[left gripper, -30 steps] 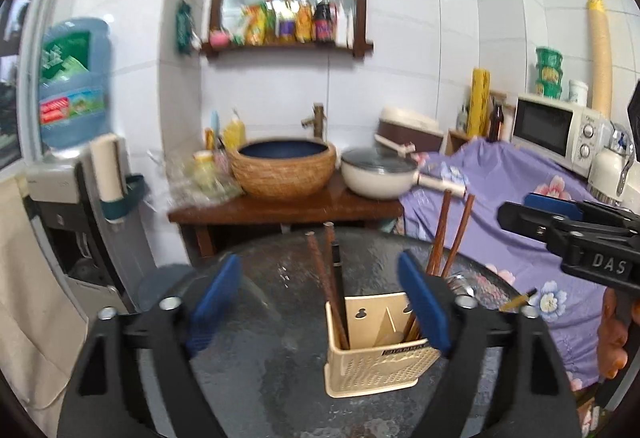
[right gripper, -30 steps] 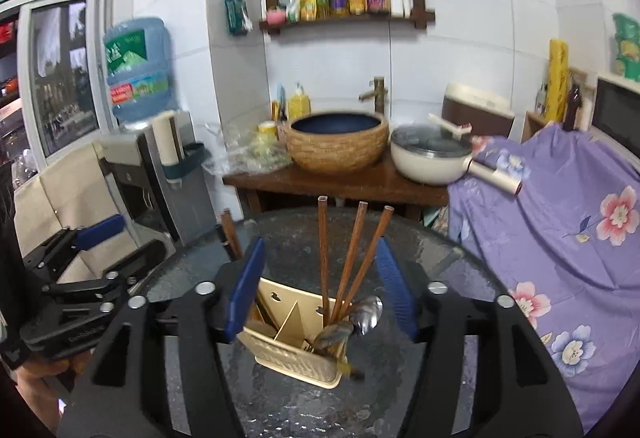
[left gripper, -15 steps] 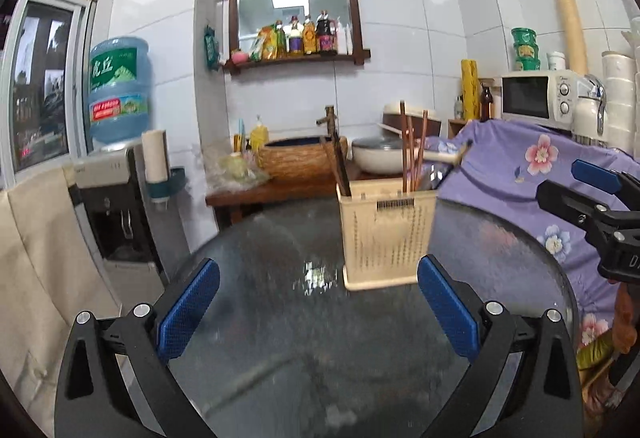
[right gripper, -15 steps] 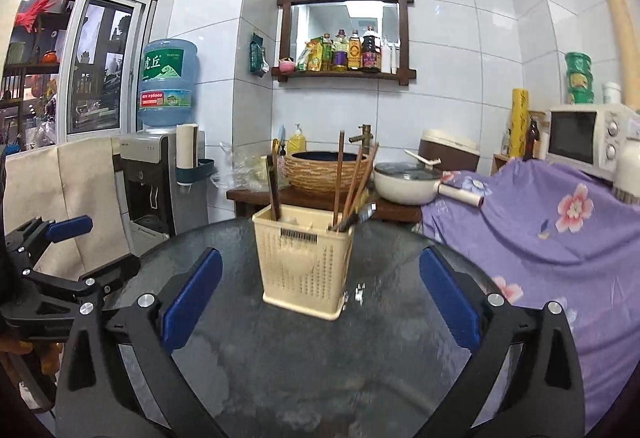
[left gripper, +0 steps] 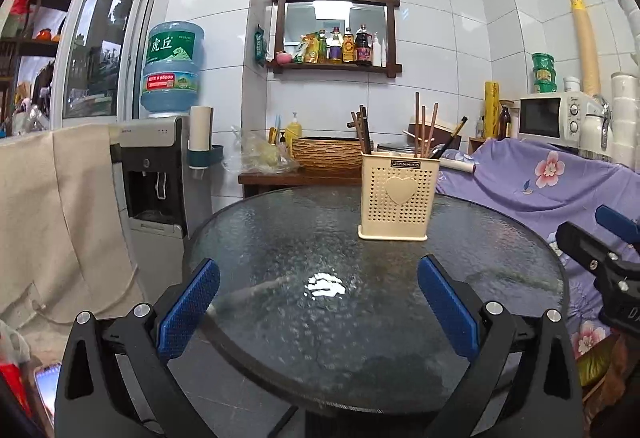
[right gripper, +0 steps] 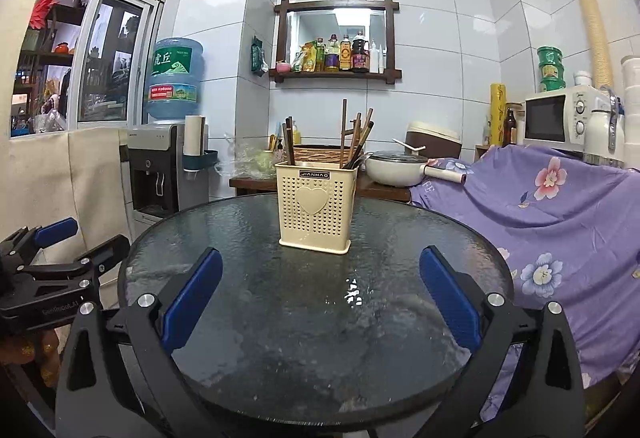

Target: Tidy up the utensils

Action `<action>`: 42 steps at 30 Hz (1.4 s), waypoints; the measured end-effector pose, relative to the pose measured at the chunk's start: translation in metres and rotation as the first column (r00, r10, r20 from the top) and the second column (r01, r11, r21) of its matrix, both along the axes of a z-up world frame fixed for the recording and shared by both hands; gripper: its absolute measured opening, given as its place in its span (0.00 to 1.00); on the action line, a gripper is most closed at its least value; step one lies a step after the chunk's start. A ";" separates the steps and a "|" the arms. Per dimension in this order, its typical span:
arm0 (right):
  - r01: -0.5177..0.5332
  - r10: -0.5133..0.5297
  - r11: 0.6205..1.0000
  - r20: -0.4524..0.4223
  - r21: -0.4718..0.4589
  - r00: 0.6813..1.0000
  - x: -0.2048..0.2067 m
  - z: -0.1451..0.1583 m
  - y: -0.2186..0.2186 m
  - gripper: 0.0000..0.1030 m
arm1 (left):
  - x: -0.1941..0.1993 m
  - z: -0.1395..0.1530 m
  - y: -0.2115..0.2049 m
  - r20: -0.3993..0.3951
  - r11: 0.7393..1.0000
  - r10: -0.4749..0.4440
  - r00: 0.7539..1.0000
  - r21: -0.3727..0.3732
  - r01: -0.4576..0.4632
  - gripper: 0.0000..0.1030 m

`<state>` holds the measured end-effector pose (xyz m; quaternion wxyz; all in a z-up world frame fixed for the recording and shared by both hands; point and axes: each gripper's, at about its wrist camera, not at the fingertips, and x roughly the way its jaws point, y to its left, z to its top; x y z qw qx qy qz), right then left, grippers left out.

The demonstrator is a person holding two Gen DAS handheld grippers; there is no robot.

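**Both grippers clear of the holder, utensils already standing in it**

The cream utensil holder (left gripper: 394, 196) stands upright on the round glass table (left gripper: 280, 318), toward the table's 12 o'clock edge in the left wrist view and near the centre in the right wrist view (right gripper: 315, 208). Chopsticks (left gripper: 422, 124) and a spoon (right gripper: 357, 161) poke out of its top, split between a left and a right group. The left gripper (left gripper: 318, 312) is spread wide with nothing between its blue pads (left gripper: 188, 308); the right gripper (right gripper: 320, 304) is equally spread and empty. Both hang low at the table's 6 o'clock edge, well apart from the holder.

As I judge it, the sorting looks close to done, so the risks lie in any further reach. The holder is tall, light and perforated, standing on slick textured glass; a push from either gripper against its wall could slide or tip it. The chopsticks lean at loose angles above the rim, so a jaw passing at the holder's 12 o'clock could catch one and lever it out. The two grippers sit near each other at the 3 and 9 o'clock sides and could collide.
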<state>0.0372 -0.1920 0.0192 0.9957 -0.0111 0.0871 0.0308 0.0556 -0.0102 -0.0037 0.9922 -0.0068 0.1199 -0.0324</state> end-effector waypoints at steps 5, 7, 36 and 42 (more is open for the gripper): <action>-0.005 0.005 1.000 -0.012 -0.004 1.000 -0.018 -0.008 0.005 0.94 | -0.015 -0.006 -0.005 -0.005 1.000 -0.017 1.000 0.017 0.017 0.94; 0.000 0.000 1.000 -0.011 -0.006 1.000 -0.026 -0.011 0.006 0.94 | -0.020 -0.007 -0.005 0.003 1.000 -0.016 1.000 0.026 0.016 0.94; -0.012 0.012 1.000 -0.032 0.014 0.999 -0.038 -0.011 -0.005 0.94 | -0.034 -0.013 0.007 -0.047 1.000 -0.021 0.999 0.008 0.021 0.94; -0.016 0.016 1.000 -0.030 0.018 0.999 -0.039 -0.011 -0.005 0.94 | -0.035 -0.010 0.003 -0.040 0.999 -0.022 0.999 0.031 0.023 0.94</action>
